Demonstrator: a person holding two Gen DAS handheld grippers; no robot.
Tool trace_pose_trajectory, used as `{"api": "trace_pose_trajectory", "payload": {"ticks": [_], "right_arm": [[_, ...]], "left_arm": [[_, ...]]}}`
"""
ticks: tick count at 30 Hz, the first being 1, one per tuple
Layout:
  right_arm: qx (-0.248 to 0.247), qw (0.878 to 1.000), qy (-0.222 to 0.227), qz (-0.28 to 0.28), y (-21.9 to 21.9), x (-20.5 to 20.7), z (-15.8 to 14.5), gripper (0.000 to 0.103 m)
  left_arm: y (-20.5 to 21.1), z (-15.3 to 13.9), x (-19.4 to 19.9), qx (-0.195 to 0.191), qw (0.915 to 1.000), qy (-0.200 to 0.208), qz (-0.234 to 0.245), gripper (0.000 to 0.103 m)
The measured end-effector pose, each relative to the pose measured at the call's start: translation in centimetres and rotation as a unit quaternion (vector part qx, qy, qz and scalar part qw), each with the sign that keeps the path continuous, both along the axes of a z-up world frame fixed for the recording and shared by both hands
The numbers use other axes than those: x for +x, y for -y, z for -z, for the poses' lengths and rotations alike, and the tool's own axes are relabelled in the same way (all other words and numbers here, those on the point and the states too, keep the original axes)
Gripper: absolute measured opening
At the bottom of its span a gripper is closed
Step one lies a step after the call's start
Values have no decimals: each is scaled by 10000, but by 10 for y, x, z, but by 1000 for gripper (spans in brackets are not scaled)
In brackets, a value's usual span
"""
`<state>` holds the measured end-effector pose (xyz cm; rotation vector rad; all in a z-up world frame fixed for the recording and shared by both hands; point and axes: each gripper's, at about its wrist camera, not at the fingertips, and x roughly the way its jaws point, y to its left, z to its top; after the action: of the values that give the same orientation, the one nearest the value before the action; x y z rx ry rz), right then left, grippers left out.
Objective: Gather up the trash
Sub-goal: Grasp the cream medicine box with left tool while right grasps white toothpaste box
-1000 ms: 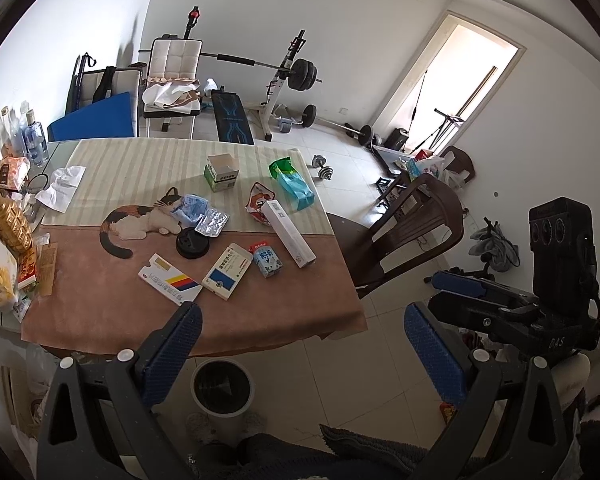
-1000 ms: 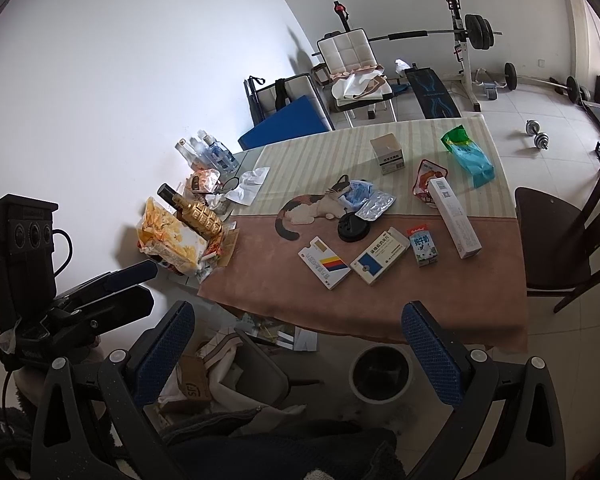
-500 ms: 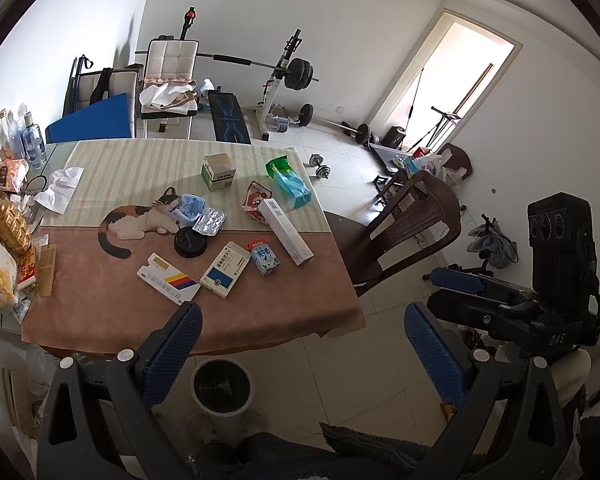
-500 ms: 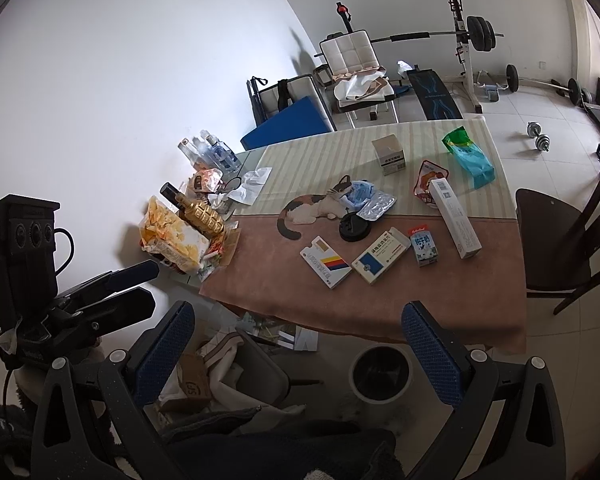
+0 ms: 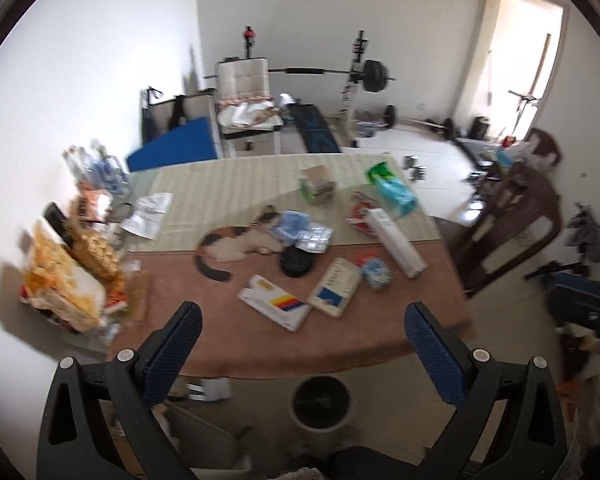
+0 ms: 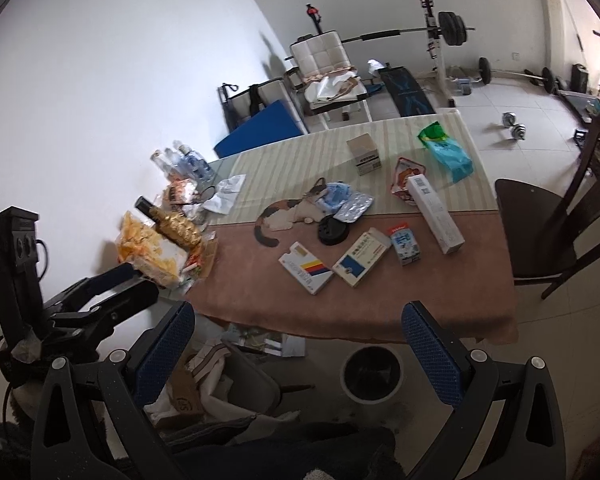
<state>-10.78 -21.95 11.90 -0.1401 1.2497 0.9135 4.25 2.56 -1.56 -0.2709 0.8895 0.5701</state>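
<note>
Trash lies on the table's brown cloth (image 5: 220,332): a striped white box (image 5: 274,306), a blue-white box (image 5: 335,286), a small milk carton (image 5: 376,274), a black lid (image 5: 296,262), blister packs (image 5: 314,236), a long white box (image 5: 396,242) and a green-blue bag (image 5: 392,188). A round bin (image 5: 321,402) stands on the floor below the table's near edge. My left gripper (image 5: 302,312) hangs open and empty short of the table. The right gripper (image 6: 299,312) is likewise open and empty, with the bin (image 6: 371,372) just below it.
Snack bags and bottles (image 6: 160,240) crowd the table's left end. A dark chair (image 6: 540,224) stands at its right end. A box of clutter (image 6: 204,384) sits on the floor left of the bin. Gym equipment (image 6: 440,32) fills the far room.
My left gripper has swung to the left, so the table and bin now sit centred in its blurred view. The right gripper has barely moved. Both stay open.
</note>
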Motion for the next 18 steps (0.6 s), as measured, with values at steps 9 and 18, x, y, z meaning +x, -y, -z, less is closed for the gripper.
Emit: {"api": "trace_pose_trajectory", "payload": {"ticks": [9,18], "right_arm": [[-1253,9899,255,620,-21,67,90,103],[-2164,9755,-114,370,-64,194,254,103]], "left_arm": [[-53,118,66,307,9929,-1144,-105,103],[-67,244,173,-126,9670,-2540,122,103]]}}
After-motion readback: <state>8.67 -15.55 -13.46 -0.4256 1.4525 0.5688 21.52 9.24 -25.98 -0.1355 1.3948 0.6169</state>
